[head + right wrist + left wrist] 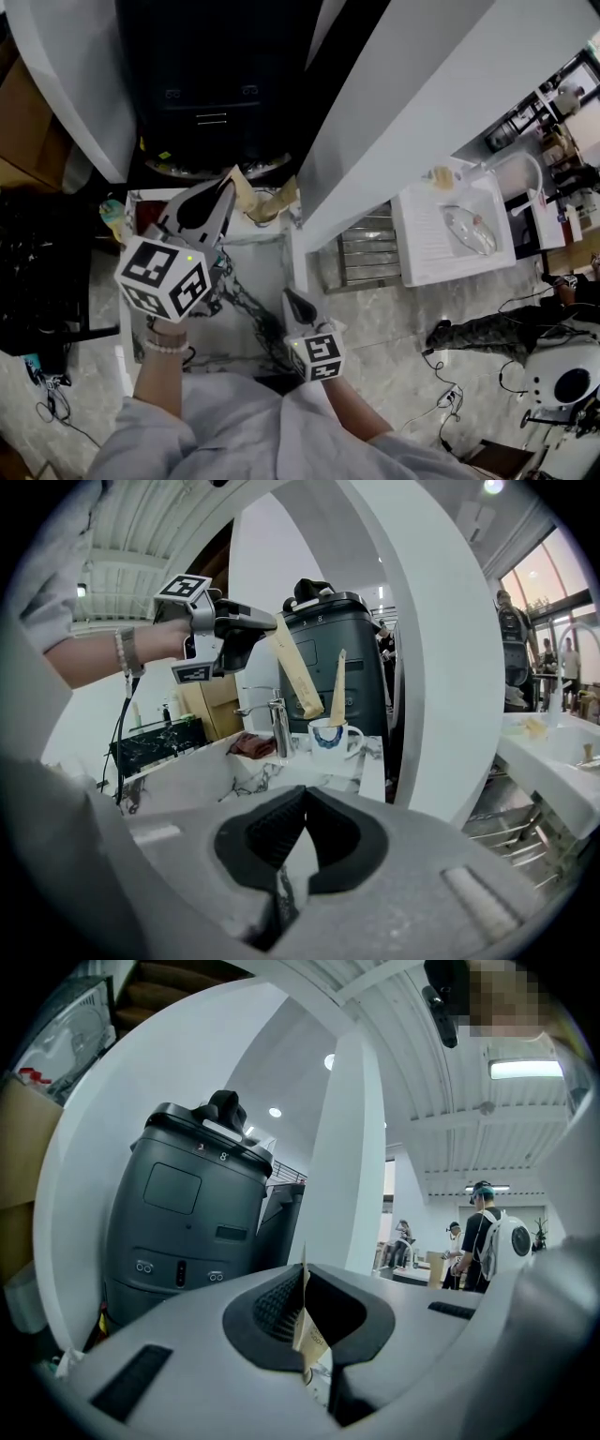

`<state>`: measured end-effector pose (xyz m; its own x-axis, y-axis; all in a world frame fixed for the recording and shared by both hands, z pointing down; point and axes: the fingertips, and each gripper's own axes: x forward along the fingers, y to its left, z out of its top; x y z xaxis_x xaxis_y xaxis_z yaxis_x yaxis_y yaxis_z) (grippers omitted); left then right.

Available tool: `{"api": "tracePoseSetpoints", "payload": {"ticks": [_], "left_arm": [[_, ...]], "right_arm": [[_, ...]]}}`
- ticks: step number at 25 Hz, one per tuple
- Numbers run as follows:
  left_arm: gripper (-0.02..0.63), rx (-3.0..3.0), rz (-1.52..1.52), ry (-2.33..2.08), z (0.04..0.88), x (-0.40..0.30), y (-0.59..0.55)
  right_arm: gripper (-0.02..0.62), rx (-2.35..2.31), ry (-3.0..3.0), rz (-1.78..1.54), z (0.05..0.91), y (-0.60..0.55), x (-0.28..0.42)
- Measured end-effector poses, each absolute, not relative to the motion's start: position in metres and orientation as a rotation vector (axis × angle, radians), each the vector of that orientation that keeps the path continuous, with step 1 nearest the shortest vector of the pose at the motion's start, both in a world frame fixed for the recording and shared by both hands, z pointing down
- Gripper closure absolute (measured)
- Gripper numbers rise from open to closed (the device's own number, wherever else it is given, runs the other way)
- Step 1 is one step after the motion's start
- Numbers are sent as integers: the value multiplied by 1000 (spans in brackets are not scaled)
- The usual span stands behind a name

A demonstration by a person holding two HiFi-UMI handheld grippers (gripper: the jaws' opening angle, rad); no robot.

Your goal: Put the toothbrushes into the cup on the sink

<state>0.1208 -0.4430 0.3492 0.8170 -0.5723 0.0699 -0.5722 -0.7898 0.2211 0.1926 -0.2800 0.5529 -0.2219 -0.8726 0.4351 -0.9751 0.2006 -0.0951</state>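
My left gripper (228, 185) is shut on a beige packaged toothbrush (296, 679) and holds it tilted, its lower end just above the white cup with a blue pattern (328, 735). A second beige toothbrush (337, 691) stands in that cup. The cup sits on the marble sink counter (309, 766), just right of the chrome tap (278, 726). In the left gripper view the package edge (305, 1330) shows pinched between the black pads. My right gripper (302, 803) is shut with nothing in it and hangs over the near side of the sink (253, 272), apart from the cup.
A dark red cloth (251, 745) lies by the tap. A dark grey machine (187, 1222) stands right behind the sink. A white curved pillar (441, 667) rises to the right of the counter. Another white basin (450, 234) lies further right, and people stand in the background.
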Motion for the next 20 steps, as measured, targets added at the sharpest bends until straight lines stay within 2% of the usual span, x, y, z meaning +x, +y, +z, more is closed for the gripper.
{"api": "tracePoseSetpoints", "payload": {"ticks": [20], "left_arm": [[600,2748,215,-838,424,162,-455]], "right_arm": [[597,1737,-2193,519,550,-282,191]]}}
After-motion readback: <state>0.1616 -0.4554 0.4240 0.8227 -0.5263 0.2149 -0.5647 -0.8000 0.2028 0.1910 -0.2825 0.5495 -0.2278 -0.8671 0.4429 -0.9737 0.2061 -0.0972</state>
